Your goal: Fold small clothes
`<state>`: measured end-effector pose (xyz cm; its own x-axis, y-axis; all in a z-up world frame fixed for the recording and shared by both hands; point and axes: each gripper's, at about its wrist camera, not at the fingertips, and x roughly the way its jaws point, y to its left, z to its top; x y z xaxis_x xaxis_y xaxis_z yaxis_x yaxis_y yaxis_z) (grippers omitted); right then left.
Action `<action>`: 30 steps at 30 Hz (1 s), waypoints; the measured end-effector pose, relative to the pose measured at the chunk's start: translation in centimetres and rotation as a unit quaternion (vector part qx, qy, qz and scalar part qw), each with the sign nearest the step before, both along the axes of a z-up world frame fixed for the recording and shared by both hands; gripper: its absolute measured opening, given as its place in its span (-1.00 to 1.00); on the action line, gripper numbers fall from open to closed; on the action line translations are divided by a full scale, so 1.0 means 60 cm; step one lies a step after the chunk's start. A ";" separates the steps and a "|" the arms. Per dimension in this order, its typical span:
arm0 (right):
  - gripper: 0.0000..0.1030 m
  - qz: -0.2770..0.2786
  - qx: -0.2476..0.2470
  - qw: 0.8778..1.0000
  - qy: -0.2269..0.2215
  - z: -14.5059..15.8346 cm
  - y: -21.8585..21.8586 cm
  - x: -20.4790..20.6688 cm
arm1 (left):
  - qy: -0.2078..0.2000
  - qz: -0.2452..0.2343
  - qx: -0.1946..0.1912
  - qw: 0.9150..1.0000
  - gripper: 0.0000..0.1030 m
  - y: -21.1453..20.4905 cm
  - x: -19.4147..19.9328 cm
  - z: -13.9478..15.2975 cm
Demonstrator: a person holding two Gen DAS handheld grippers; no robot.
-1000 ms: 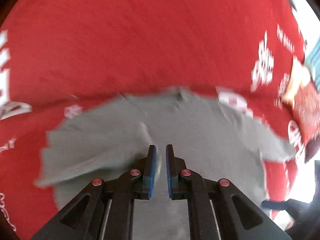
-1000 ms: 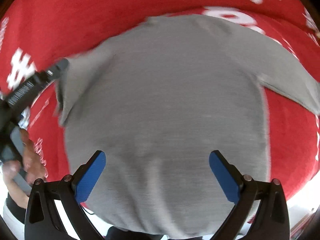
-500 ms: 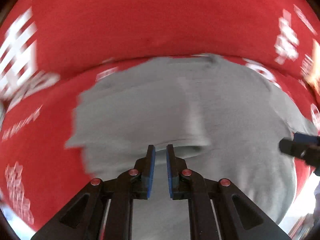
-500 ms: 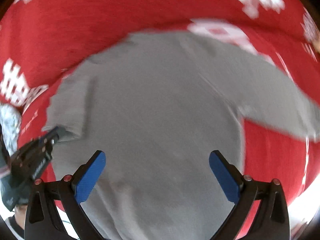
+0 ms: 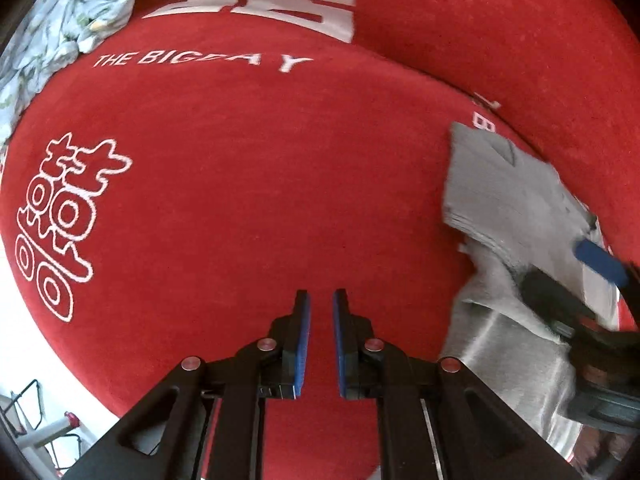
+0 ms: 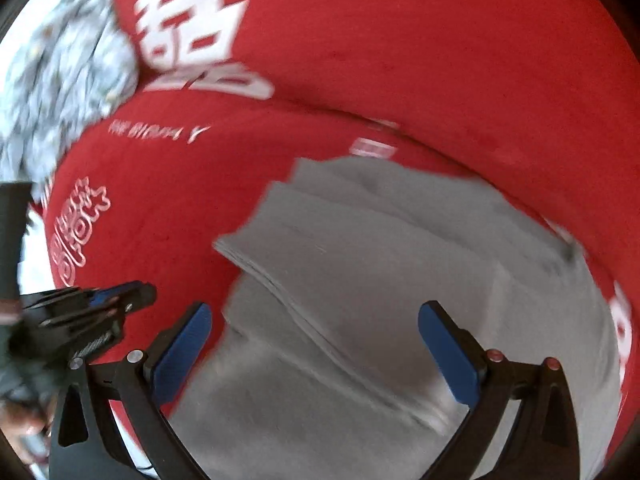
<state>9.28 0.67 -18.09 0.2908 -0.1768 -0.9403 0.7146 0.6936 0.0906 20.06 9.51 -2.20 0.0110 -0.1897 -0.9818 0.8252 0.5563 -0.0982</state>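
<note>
Grey shirt point(image 6: 384, 280) lies partly folded on red printed blanket point(image 5: 240, 184). Right gripper point(image 6: 316, 348) spread wide above it, holding nothing. Left gripper point(image 5: 320, 344) nearly closed, narrow gap, empty, over bare blanket left of shirt. Floral bedding point(image 5: 60, 28) at far left edge.

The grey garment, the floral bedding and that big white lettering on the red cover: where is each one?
Grey folded cotton garment point(image 6: 400, 280), right wrist view, top folded layer.
Pale floral crumpled bedding point(image 5: 60, 28), left wrist view, its bunched middle.
White printed lettering point(image 5: 256, 0), left wrist view, large character's strokes.
</note>
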 end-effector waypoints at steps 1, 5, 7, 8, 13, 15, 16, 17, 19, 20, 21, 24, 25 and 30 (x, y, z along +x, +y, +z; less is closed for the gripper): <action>0.97 0.010 -0.021 1.000 0.019 -0.014 0.002 0.028 | 0.000 -0.001 0.000 1.000 -0.76 0.005 0.005 -0.001; -0.83 0.000 -0.024 0.999 0.038 -0.041 -0.010 0.059 | 0.005 -0.011 0.003 1.000 -0.76 0.004 0.001 -0.002; -0.81 -0.056 -0.018 0.998 0.001 -0.014 -0.030 0.023 | 0.007 -0.020 0.002 1.000 -0.75 -0.017 -0.013 -0.005; -0.82 -0.086 -0.026 0.996 -0.019 0.008 -0.038 -0.003 | 0.006 -0.026 0.000 1.000 -0.75 -0.023 -0.019 -0.003; -0.83 -0.235 -0.021 0.966 -0.105 0.088 -0.084 -0.193 | 0.015 -0.059 -0.008 0.998 -0.75 -0.078 -0.053 0.002; -0.83 -0.298 -0.010 0.948 -0.111 0.091 -0.098 -0.286 | 0.006 -0.072 -0.010 0.997 -0.75 -0.096 -0.067 0.007; -0.83 -0.328 -0.003 0.938 -0.110 0.089 -0.105 -0.332 | -0.003 -0.084 -0.008 0.996 -0.75 -0.111 -0.076 0.009; -0.83 -0.353 0.002 0.930 -0.104 0.083 -0.108 -0.374 | -0.007 -0.090 -0.007 0.996 -0.75 -0.121 -0.081 0.009; -0.80 -0.404 0.015 0.910 -0.093 0.066 -0.108 -0.457 | -0.013 -0.102 -0.005 0.995 -0.75 -0.142 -0.090 0.007; -0.74 -0.427 0.028 0.899 -0.096 0.055 -0.105 -0.494 | -0.013 -0.104 -0.004 0.994 -0.72 -0.151 -0.093 0.005; -0.73 -0.448 0.042 0.887 -0.104 0.043 -0.100 -0.527 | -0.011 -0.106 -0.003 0.994 -0.06 -0.160 -0.093 0.002; -0.02 -0.511 0.085 0.849 -0.108 0.007 -0.077 -0.595 | -0.018 -0.105 0.000 0.994 0.97 -0.178 -0.091 -0.002; 0.10 -0.527 0.091 0.838 -0.108 0.003 -0.066 -0.606 | -0.017 -0.115 0.001 0.993 0.97 -0.184 -0.094 -0.002; 0.10 -0.520 0.136 0.826 -0.168 0.008 0.001 -0.555 | -0.030 -0.148 0.006 0.989 0.97 -0.222 -0.090 -0.003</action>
